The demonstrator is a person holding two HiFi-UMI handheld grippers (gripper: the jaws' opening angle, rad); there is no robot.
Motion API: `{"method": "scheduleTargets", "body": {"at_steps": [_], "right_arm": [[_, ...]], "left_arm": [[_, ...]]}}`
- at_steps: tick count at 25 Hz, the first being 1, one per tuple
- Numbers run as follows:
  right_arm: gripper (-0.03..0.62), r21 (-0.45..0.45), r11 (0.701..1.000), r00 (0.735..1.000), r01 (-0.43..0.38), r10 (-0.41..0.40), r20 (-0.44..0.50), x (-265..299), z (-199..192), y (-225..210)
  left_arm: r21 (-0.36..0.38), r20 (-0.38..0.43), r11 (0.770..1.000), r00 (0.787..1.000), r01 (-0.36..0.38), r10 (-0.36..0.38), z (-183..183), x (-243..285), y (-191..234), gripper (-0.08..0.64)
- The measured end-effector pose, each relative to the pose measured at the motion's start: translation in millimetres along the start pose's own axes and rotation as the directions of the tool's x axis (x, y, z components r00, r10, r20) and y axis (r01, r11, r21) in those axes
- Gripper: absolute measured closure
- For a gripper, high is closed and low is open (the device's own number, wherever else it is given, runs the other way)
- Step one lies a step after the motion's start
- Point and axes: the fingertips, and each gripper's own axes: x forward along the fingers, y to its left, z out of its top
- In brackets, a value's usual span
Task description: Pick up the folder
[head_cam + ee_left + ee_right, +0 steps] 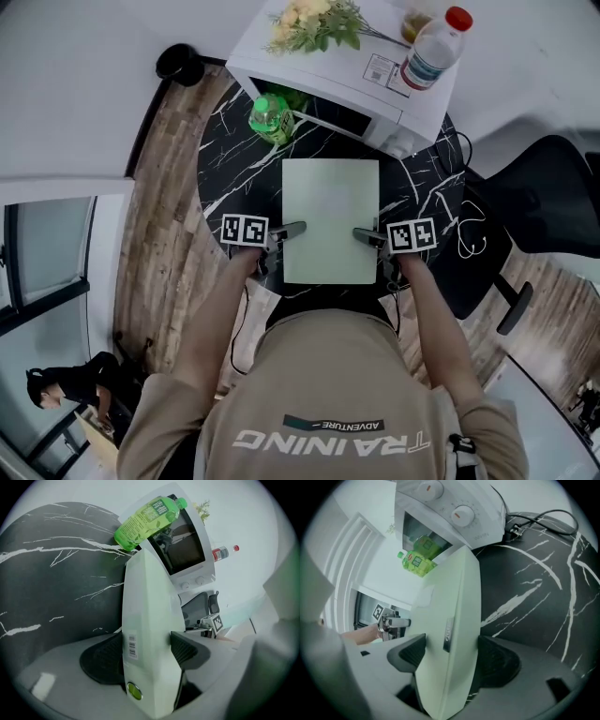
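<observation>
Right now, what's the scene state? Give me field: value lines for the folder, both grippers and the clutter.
folder: pale green, closed, level over the black marble table; resting or lifted, cannot tell
left gripper: jaws clamped on the folder's left edge
right gripper: folder's right edge between wide-spread jaws; no squeeze evident
green bottle: on the table, beside the microwave
on microwave: flowers, red-capped bottle
</observation>
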Motion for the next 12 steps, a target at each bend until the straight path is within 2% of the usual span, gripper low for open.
{"method": "scheduleTargets", "body": {"at_steps": [3,7,12], "right_arm": [[0.282,-0.003,1.0,0.999,0.005,-0.005,0.039,-3.9,0.9,0.8],[0.282,-0.057,0.998,0.999,0.009,-0.006,0.052,-7.5,-2.6,12.3],[0.282,-0.148,0.989,0.994,0.01,0.007,0.111,-24.9,-1.7,30.9]], "left_arm": [[0.018,0.005,1.0,1.0,-0.017,0.017,0.2,0.0,-5.4,0.245],[0.059,0.044,0.998,0.999,-0.019,0.016,-6.6,-10.6,-11.8,0.245],[0.194,0.134,0.98,0.991,-0.034,0.008,-4.0,-26.6,-33.7,0.244]]}}
